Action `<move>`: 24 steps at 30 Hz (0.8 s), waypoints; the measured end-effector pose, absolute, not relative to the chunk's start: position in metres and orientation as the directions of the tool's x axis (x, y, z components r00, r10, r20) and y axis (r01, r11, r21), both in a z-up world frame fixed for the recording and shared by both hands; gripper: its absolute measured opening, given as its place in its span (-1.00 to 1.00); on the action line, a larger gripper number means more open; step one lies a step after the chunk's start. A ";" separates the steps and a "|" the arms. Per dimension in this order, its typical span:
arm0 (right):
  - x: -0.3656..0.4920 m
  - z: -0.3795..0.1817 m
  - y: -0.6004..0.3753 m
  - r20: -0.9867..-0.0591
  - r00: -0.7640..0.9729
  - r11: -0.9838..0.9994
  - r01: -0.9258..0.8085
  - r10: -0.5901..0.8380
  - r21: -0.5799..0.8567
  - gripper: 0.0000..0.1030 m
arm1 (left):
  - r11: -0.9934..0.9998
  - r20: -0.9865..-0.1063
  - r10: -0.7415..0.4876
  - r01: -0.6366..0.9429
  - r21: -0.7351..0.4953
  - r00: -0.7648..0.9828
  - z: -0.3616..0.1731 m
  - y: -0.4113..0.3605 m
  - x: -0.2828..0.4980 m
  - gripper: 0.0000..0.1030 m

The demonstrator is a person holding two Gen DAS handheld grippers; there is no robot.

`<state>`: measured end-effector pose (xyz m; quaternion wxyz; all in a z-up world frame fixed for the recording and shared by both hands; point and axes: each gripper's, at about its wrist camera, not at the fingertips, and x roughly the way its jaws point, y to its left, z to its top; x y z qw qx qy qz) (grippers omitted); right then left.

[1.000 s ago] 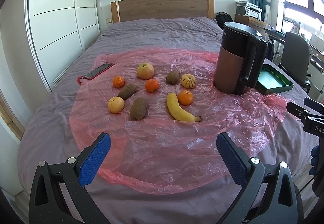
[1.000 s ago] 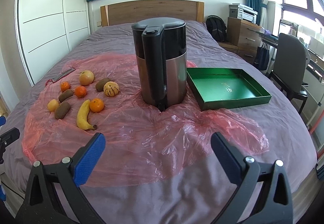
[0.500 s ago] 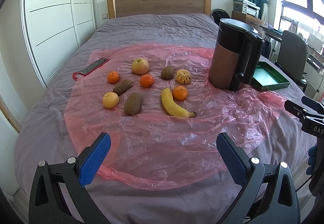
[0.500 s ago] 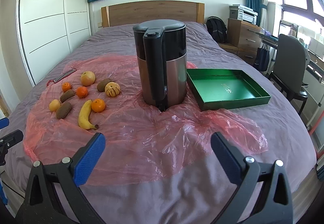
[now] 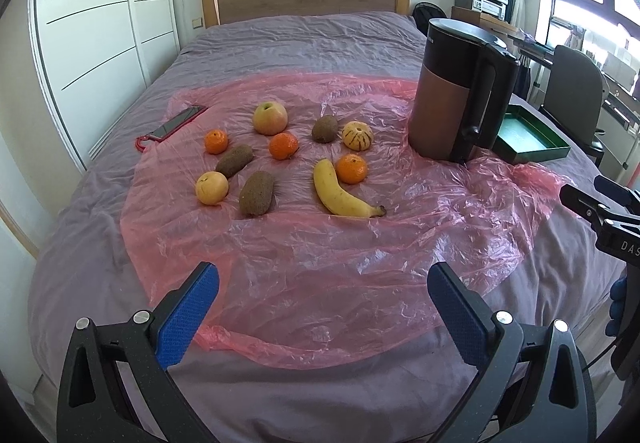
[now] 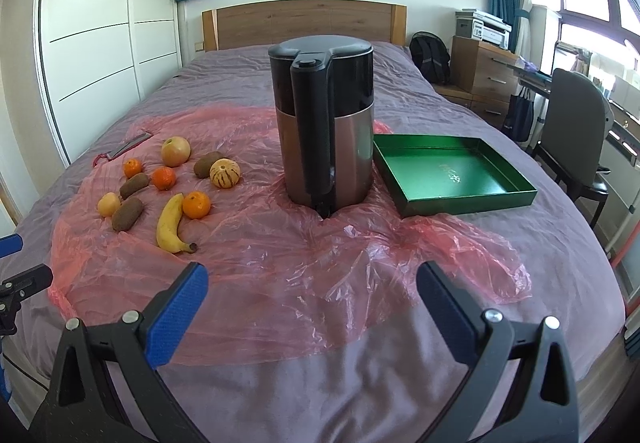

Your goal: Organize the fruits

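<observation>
Several fruits lie on a pink plastic sheet [image 5: 320, 263] on the bed: a banana [image 5: 340, 195], an apple [image 5: 270, 117], oranges [image 5: 351, 168], brown kiwis [image 5: 257, 193], a striped yellow melon [image 5: 357, 135] and a yellow fruit [image 5: 211, 187]. They also show at the left of the right wrist view, with the banana [image 6: 170, 223] nearest. An empty green tray [image 6: 452, 173] sits right of the kettle. My left gripper [image 5: 323, 293] is open and empty above the sheet's near edge. My right gripper [image 6: 312, 289] is open and empty, in front of the kettle.
A tall black and copper kettle [image 6: 324, 135] stands between the fruits and the tray. A red phone [image 5: 176, 121] lies at the sheet's far left. An office chair [image 6: 576, 131] and a desk stand to the right of the bed. A wardrobe [image 5: 92, 35] lines the left wall.
Both grippers have tilted down and moved slightly forward over the bed; the fruits and kettle appear a little lower and closer. Nothing was grasped or moved.
</observation>
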<state>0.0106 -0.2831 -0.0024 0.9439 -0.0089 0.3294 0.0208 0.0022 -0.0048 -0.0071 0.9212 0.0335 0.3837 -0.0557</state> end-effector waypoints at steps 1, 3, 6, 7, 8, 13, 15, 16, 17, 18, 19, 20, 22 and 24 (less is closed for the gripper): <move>0.011 -0.003 -0.282 -0.623 0.782 0.999 -0.046 0.035 -0.002 1.00 | 0.991 -0.711 -0.078 0.131 0.020 0.698 -0.007 -0.005 0.002 0.98; 0.013 -0.004 -0.281 -0.625 0.780 0.999 -0.045 0.034 -0.003 1.00 | 0.991 -0.713 -0.082 0.136 0.019 0.696 -0.006 -0.005 0.002 0.98; 0.015 -0.005 -0.281 -0.628 0.777 0.999 -0.046 0.043 0.010 1.00 | 0.990 -0.714 -0.083 0.139 0.020 0.695 -0.006 -0.006 0.003 0.98; 0.016 -0.006 -0.280 -0.629 0.776 0.999 -0.045 0.043 0.012 1.00 | 0.990 -0.716 -0.087 0.143 0.017 0.693 -0.006 -0.006 0.004 0.98; 0.016 -0.006 -0.280 -0.628 0.777 0.999 -0.046 0.042 0.011 1.00 | 0.989 -0.717 -0.093 0.146 0.012 0.691 -0.006 -0.007 0.004 0.98; 0.019 -0.008 -0.281 -0.632 0.773 0.999 -0.046 0.044 0.012 1.00 | 0.989 -0.715 -0.096 0.149 0.011 0.692 -0.006 -0.008 0.007 0.98; 0.020 -0.008 -0.281 -0.634 0.772 0.999 -0.045 0.043 0.013 1.00 | 0.989 -0.715 -0.094 0.146 0.011 0.693 -0.006 -0.008 0.007 0.98; 0.021 -0.009 -0.281 -0.635 0.771 0.999 -0.045 0.043 0.013 1.00 | 0.989 -0.716 -0.094 0.146 0.011 0.692 -0.006 -0.008 0.007 0.98; 0.021 -0.009 -0.281 -0.636 0.771 0.999 -0.045 0.044 0.014 1.00 | 0.990 -0.717 -0.093 0.144 0.010 0.691 -0.006 -0.008 0.008 0.98; 0.022 -0.010 -0.280 -0.637 0.769 0.999 -0.046 0.044 0.014 1.00 | 0.990 -0.718 -0.090 0.141 0.011 0.690 -0.006 -0.007 0.008 0.98; 0.022 -0.011 -0.280 -0.639 0.768 0.999 -0.048 0.046 0.015 1.00 | 0.991 -0.722 -0.088 0.137 0.010 0.687 -0.007 -0.006 0.009 0.98; 0.022 -0.011 -0.280 -0.640 0.767 0.999 -0.051 0.051 0.018 1.00 | 0.991 -0.727 -0.085 0.132 0.008 0.681 -0.008 -0.005 0.012 0.98; 0.023 -0.012 -0.278 -0.644 0.762 0.998 -0.065 0.067 0.026 1.00 | 0.992 -0.737 -0.084 0.124 0.000 0.670 -0.011 -0.001 0.014 0.98; 0.024 -0.012 -0.273 -0.647 0.757 0.996 -0.087 0.089 0.035 1.00 | 0.995 -0.741 -0.065 0.102 0.004 0.668 -0.013 0.005 0.016 0.98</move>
